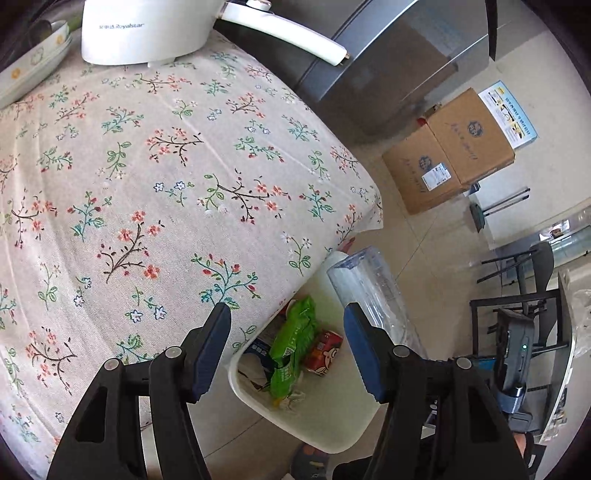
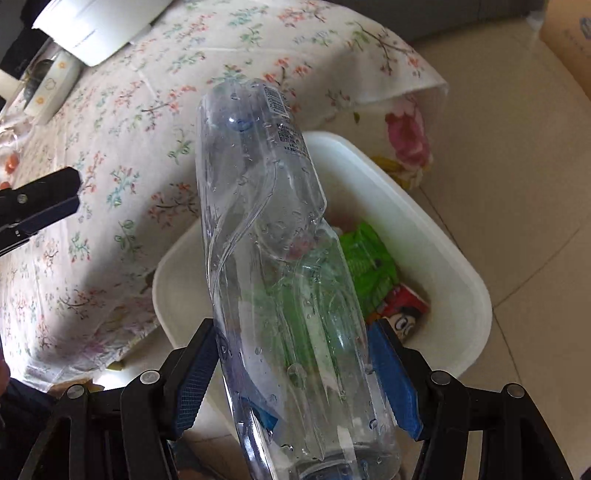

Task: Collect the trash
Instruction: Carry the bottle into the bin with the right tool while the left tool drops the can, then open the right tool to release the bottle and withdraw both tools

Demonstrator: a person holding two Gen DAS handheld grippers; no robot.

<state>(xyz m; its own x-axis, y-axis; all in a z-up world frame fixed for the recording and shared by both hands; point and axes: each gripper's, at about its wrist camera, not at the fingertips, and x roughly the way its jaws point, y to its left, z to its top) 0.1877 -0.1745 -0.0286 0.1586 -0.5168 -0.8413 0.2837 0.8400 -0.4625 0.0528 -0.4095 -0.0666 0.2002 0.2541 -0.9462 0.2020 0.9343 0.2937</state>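
My right gripper (image 2: 291, 373) is shut on a dented clear plastic bottle (image 2: 266, 240) and holds it above a white bin (image 2: 458, 266) on the floor by the table. The bin holds a green wrapper (image 2: 365, 258) and a red cartoon packet (image 2: 406, 314). In the left wrist view the bottle (image 1: 373, 288) hangs over the bin (image 1: 332, 424), with the green wrapper (image 1: 295, 347) and the red packet (image 1: 325, 350) inside. My left gripper (image 1: 288, 350) is open and empty, over the table edge and the bin. Its fingertip (image 2: 48, 199) shows in the right wrist view.
The table has a floral cloth (image 1: 147, 184). A white Royalstar appliance (image 1: 147, 33) and stacked bowls (image 1: 33, 62) stand at its far end. Cardboard boxes (image 1: 450, 151) and a grey cabinet (image 1: 388, 55) stand on the tiled floor beyond. Black chair frames (image 1: 517, 295) are at right.
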